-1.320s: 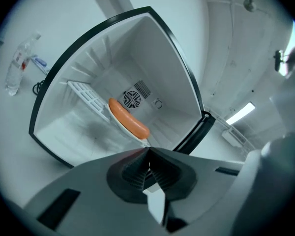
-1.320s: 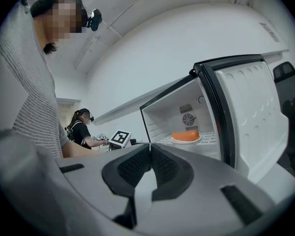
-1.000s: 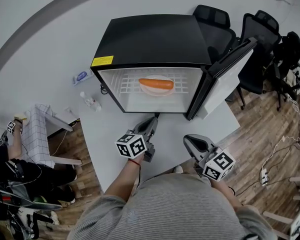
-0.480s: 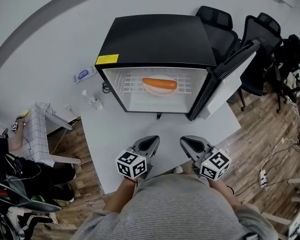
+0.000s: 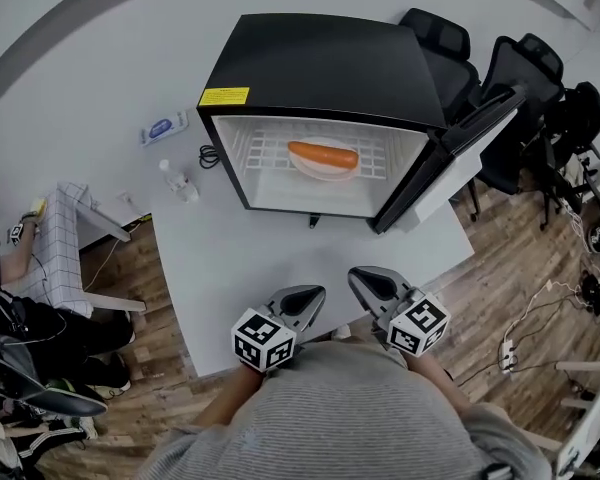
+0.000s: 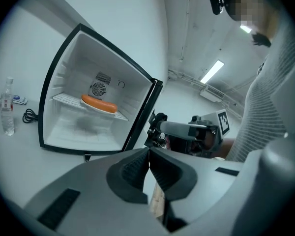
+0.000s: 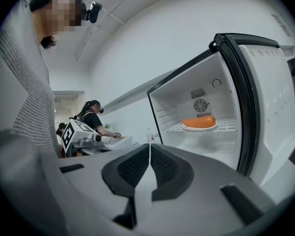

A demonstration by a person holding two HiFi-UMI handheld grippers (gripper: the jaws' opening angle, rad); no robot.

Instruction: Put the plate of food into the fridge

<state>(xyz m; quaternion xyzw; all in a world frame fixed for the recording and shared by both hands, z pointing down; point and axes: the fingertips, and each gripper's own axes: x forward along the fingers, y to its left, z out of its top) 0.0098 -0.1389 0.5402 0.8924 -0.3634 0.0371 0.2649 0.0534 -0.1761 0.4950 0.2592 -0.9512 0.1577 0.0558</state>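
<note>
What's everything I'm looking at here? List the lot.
fridge: one, black, white inside, door open, on the table
table: one, white
plate: one, white, on the fridge shelf
sausage: one, orange, on the plate
bottle: one, clear, left of the fridge
cable: one, black, by the bottle
chairs: at least two, black, right of the fridge
left gripper: grey, shut, empty, at the table's near edge
right gripper: grey, shut, empty, beside it
</note>
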